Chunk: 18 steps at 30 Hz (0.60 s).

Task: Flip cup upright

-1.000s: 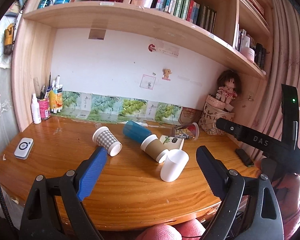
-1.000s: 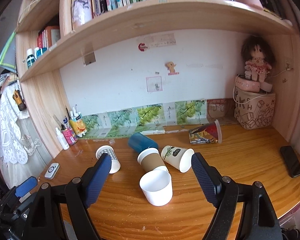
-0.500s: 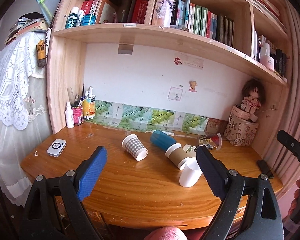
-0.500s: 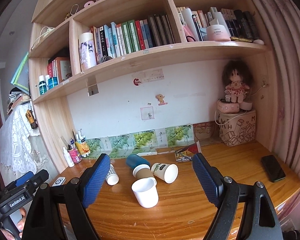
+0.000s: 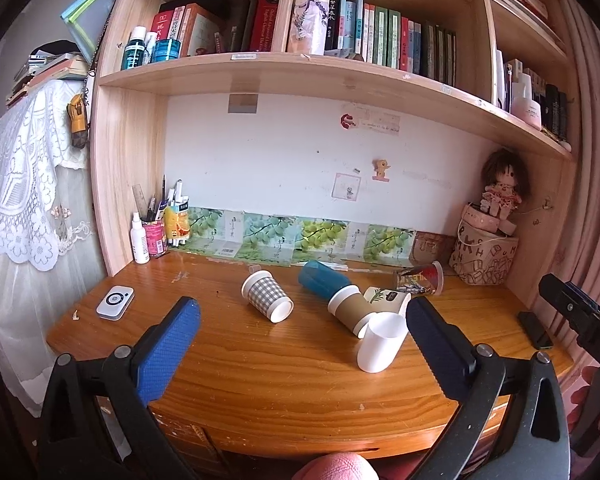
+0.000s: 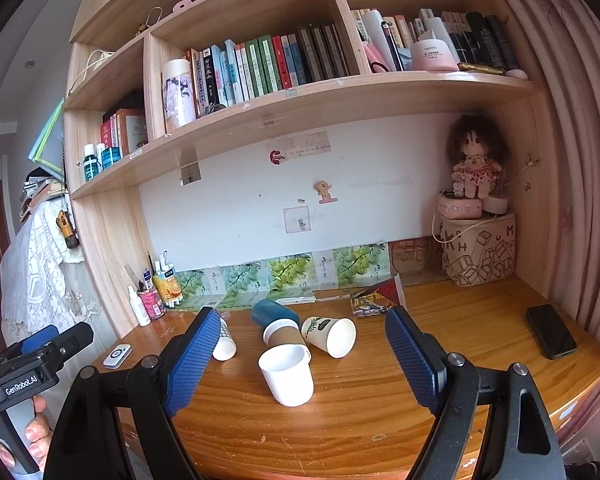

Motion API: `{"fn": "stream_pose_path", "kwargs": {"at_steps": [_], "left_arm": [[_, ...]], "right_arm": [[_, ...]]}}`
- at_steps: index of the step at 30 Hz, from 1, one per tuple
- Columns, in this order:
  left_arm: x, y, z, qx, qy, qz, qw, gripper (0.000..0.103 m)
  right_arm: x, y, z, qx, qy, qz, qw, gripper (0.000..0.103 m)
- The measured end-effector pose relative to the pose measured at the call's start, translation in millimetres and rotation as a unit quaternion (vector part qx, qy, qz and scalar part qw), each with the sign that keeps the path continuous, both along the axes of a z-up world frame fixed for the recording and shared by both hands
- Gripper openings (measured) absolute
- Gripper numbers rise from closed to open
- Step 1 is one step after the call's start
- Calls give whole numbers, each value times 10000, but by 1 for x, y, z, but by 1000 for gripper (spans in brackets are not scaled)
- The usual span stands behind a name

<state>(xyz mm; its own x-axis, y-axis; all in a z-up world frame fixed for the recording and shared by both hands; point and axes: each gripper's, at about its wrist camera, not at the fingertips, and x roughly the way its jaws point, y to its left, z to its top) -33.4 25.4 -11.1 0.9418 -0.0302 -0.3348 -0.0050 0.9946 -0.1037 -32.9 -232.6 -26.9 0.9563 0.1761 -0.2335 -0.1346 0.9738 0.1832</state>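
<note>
desk [image 5: 300, 364]: lower half of frame, under the shelf [image 5: 300, 76]
upright cup [image 5: 381, 342]: centre-right, nearest the front edge
fallen cups [image 5: 342, 302]: just behind it, mid-frame
checked cup [image 5: 267, 295]: left of them, apart
remote [image 5: 115, 301]: far left
phone [image 6: 551, 331]: far right
doll [image 5: 502, 184]: right rear corner, on a bag [image 5: 485, 254]

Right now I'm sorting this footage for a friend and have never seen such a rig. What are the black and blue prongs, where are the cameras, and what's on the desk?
The prongs are two hand-held grippers; a person carries one in each hand. Each picture comes from a wide-angle camera mounted on one gripper, looking along its fingers. The left gripper and right gripper are both open and hold nothing. On the wooden desk a white cup stands upright; a checked cup, blue cup, brown cup and leaf-print cup lie on their sides. A phone lies to the right.
</note>
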Motion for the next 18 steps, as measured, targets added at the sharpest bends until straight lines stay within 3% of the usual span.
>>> {"fn": "stream_pose_path", "kwargs": {"at_steps": [1,3,12,18], "left_arm": [[1,-1,1,9,-37,6,10000,103],[4,-4,5,48,-66,-14,10000,103],[7,-10,20,87,-282,-22,9996,103],[7,-3,23,-180,-314,-80,9993,103]], "right_arm": [[-1,1,1,-23,-40,12,10000,86],[-1,3,3,-82,-87,5,9999,103],[-4,2,7,-181,-131,-58,9997,103],[-3,1,5,-174,-52,-83,9998,103]]}}
